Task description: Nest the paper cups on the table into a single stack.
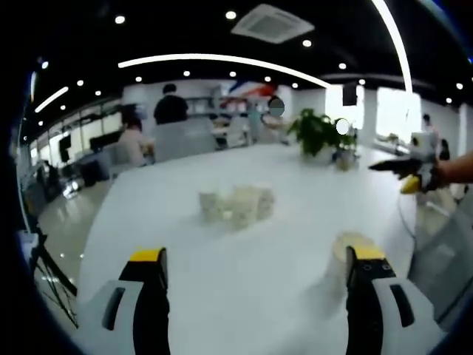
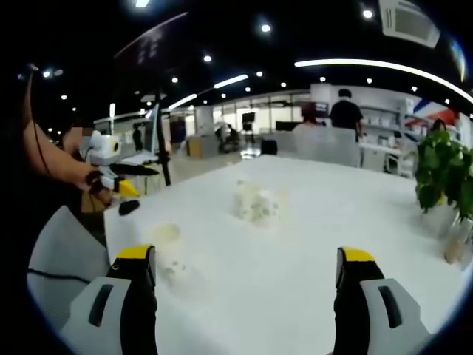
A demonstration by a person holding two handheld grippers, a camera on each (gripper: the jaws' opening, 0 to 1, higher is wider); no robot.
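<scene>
A huddle of several white paper cups [image 1: 236,203] stands mid-table on the white table [image 1: 185,296]. One more paper cup [image 1: 353,248] stands alone just beyond my left gripper's right jaw. My left gripper [image 1: 257,259] is open, well short of the huddle, with nothing between its jaws. From the right gripper view, the huddle of cups [image 2: 257,203] sits ahead and the lone cup [image 2: 168,244] is just past the left jaw. My right gripper [image 2: 246,257] is open and holds nothing. Each gripper also appears in the other's view, hand-held off the table's edge: the right gripper [image 1: 410,174], the left gripper [image 2: 111,174].
Potted plants [image 1: 318,133] stand at the table's far side, and a plant [image 2: 443,174] is near the right edge of the right gripper view. A grey chair [image 2: 59,251] sits at the table's edge. People sit and stand at desks behind.
</scene>
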